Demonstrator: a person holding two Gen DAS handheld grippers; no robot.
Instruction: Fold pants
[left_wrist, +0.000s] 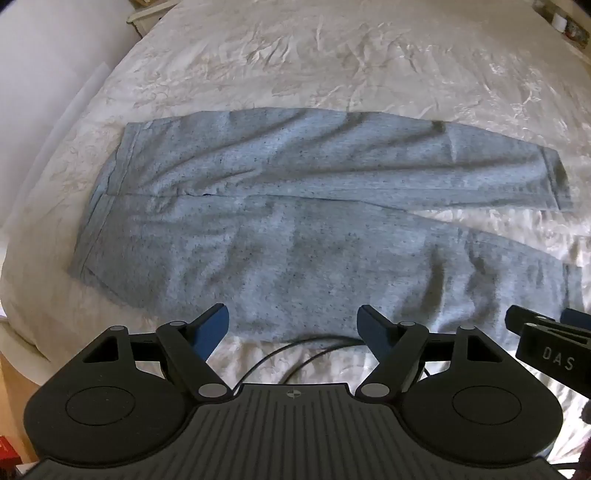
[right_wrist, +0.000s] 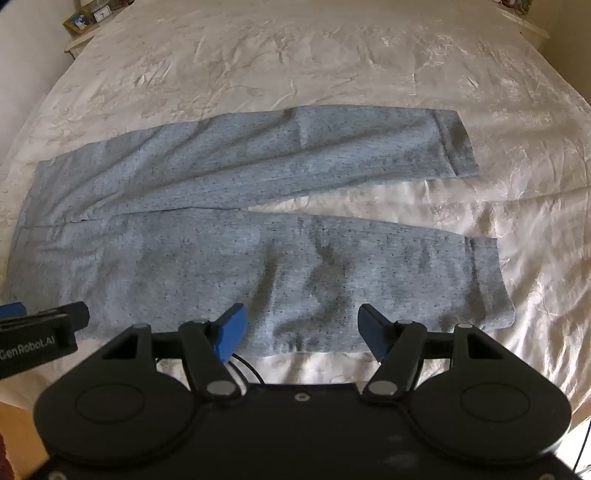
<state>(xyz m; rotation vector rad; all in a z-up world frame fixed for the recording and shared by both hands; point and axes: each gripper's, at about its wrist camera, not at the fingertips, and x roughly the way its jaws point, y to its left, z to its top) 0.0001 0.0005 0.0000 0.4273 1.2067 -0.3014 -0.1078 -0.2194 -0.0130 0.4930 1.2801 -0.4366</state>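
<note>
Both jaws gape empty — the left hand-held gripper (left_wrist: 291, 328) and right hand-held gripper (right_wrist: 301, 326) hover over the near edge of the gray pants (right_wrist: 236, 258), spread flat on the bed (right_wrist: 295, 66).

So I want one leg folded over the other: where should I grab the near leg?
Probably at the near long edge of the grey pants, coming down from above: that leg lies flat, its edge nearest both open hand-held grippers.
</note>
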